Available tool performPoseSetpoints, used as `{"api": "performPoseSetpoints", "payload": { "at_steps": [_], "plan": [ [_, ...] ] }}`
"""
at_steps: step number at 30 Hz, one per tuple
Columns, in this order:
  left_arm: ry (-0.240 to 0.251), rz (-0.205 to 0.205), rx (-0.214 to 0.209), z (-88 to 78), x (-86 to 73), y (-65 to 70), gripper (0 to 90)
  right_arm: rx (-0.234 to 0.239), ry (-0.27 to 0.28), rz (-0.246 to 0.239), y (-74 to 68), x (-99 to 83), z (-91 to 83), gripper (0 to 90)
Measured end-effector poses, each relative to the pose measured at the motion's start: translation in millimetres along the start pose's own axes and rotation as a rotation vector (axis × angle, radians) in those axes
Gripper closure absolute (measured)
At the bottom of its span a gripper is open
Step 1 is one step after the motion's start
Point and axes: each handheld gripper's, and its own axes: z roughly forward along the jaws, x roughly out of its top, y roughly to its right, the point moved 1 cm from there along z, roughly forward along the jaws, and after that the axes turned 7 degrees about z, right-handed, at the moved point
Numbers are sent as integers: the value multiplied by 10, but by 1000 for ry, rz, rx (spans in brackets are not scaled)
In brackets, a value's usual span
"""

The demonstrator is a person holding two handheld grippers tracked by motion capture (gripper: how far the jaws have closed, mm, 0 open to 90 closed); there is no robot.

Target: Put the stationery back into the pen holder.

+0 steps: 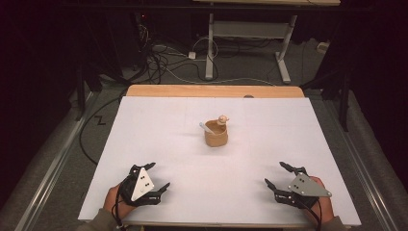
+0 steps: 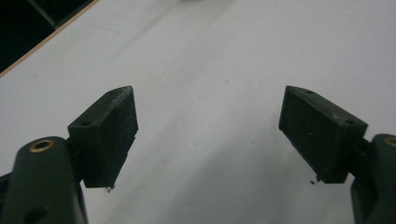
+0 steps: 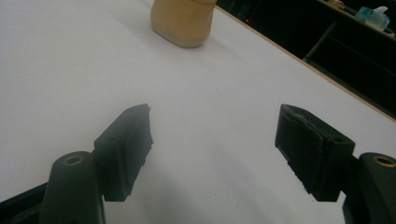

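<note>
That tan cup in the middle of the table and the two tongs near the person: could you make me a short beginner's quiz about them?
1. True or false: the left tongs are shut on the tan cup.
2. What pokes out of the cup's top? A) a white spoon and a small tan figure B) a pair of scissors C) a red straw
3. Fill in: both tongs rest near the table's ____ edge, the one by the person.

Key: 1. False; both the left and the right tongs stand open and empty, well apart from the cup. 2. A. 3. near.
</note>
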Motion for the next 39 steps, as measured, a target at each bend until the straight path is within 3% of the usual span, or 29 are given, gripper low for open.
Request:
{"api": "performPoseSetpoints", "payload": {
  "at_steps": [2, 39],
  "plan": [
    [0, 5, 10, -12, 13, 4, 154, 2, 2, -2, -12, 3, 1, 271],
    [34, -36, -2, 6, 25, -59, 153, -4, -4, 17, 36, -10, 26, 271]
  ]
}}
